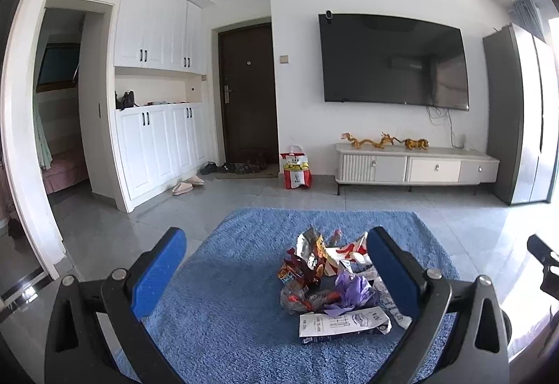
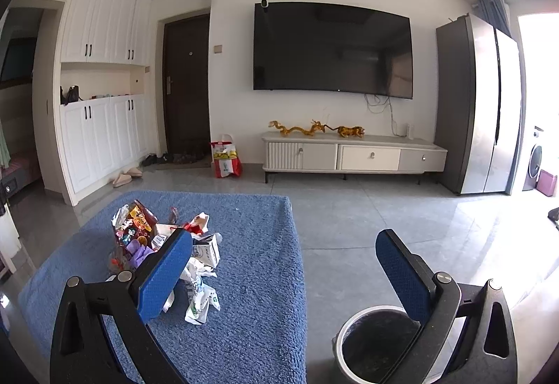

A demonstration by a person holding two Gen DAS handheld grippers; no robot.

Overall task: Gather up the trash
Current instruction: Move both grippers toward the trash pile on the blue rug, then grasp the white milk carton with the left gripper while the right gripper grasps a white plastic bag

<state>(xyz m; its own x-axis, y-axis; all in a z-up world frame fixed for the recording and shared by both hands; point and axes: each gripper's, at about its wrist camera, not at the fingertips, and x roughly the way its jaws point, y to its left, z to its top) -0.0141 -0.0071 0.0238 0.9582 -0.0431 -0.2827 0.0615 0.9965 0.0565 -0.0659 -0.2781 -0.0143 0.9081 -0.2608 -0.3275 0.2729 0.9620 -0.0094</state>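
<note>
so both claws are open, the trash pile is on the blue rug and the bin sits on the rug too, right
Not quite. The bin is not on the blue rug; the right wrist view shows it on the grey tiled floor, beside the rug's right edge. The rest holds: the left claw and right claw are both open, and the trash pile lies on the rug.

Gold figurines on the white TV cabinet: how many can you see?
3. Gold dragon figurine at the cabinet's left end, second gold dragon figurine beside it near the middle, gold tiger-like figurine to their right. None look hidden.
</note>
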